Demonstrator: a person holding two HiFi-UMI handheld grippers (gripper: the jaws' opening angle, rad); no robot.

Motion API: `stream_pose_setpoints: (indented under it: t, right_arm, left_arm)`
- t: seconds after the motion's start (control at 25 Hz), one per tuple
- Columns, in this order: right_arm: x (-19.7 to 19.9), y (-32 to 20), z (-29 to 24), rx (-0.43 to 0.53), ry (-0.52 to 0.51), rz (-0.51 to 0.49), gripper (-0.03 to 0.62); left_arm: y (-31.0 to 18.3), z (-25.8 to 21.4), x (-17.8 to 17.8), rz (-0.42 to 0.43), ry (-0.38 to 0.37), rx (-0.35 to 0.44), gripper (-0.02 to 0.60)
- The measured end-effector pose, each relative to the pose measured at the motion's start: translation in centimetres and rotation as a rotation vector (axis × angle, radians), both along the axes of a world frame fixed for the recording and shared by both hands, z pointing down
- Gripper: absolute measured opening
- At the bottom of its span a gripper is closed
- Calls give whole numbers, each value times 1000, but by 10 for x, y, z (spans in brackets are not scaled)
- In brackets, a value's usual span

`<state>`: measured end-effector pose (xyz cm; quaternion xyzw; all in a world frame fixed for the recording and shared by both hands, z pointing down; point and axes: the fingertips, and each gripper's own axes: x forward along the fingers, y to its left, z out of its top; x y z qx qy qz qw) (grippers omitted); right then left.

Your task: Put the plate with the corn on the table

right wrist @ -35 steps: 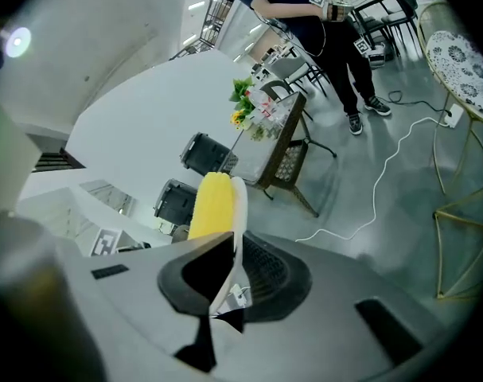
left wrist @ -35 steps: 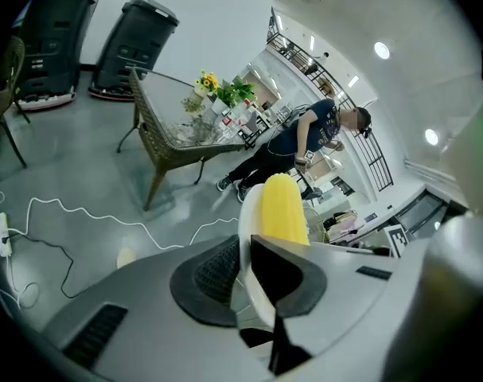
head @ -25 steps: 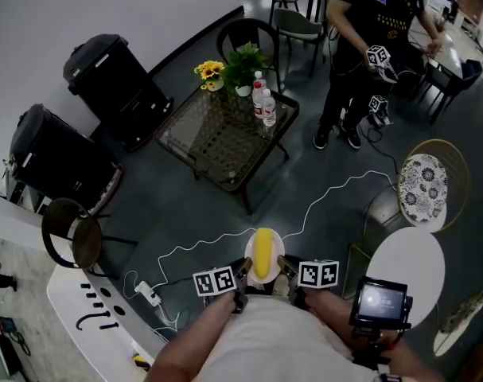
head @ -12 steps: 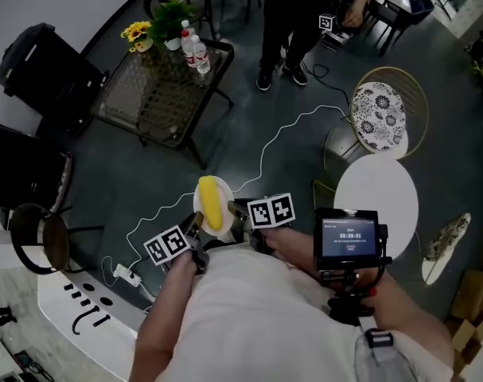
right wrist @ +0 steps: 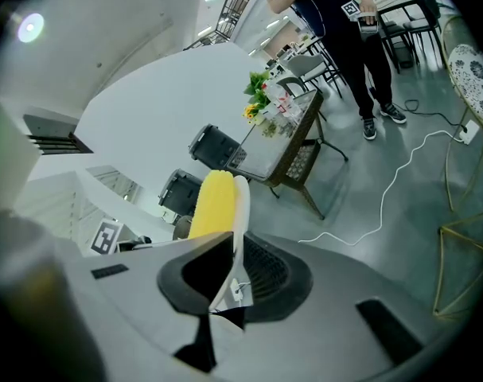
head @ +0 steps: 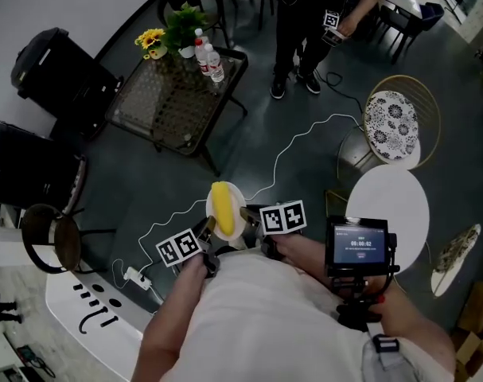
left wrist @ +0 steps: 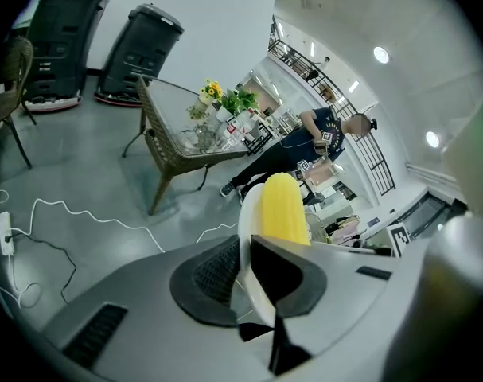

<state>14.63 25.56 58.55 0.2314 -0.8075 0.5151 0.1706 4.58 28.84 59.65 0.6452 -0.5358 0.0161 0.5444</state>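
Observation:
A white plate (head: 234, 213) carrying a yellow corn cob (head: 223, 208) is held in the air above the grey floor, close to the person's body. My left gripper (head: 211, 229) is shut on the plate's left rim and my right gripper (head: 248, 216) is shut on its right rim. In the left gripper view the plate (left wrist: 246, 233) stands edge-on between the jaws of the left gripper (left wrist: 246, 267), with the corn (left wrist: 283, 210) behind it. In the right gripper view the plate (right wrist: 239, 209) and corn (right wrist: 213, 205) rise from the right gripper (right wrist: 229, 270).
A round white table (head: 387, 207) is at the right, with a patterned-cushion chair (head: 394, 118) beyond it. A glass-topped wicker table (head: 173, 102) with flowers and bottles stands ahead on the left. Black bins (head: 54, 66), a white floor cable (head: 301, 146) and a standing person (head: 305, 22) are also around.
The view has swung right and the round white table has come into sight. The plate with the corn stays clamped between both grippers.

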Motion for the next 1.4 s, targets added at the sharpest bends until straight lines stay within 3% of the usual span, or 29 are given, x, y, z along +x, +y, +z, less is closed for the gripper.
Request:
stream_pose_setpoints:
  t: [0.88, 1.4]
  right_arm:
    - [-3, -16, -2, -13, 0, -27, 41]
    - [-24, -57, 10, -34, 12, -26, 41]
  left_arm:
    - [-15, -6, -3, -17, -25, -11, 51]
    - [-54, 9, -23, -25, 16, -31, 51]
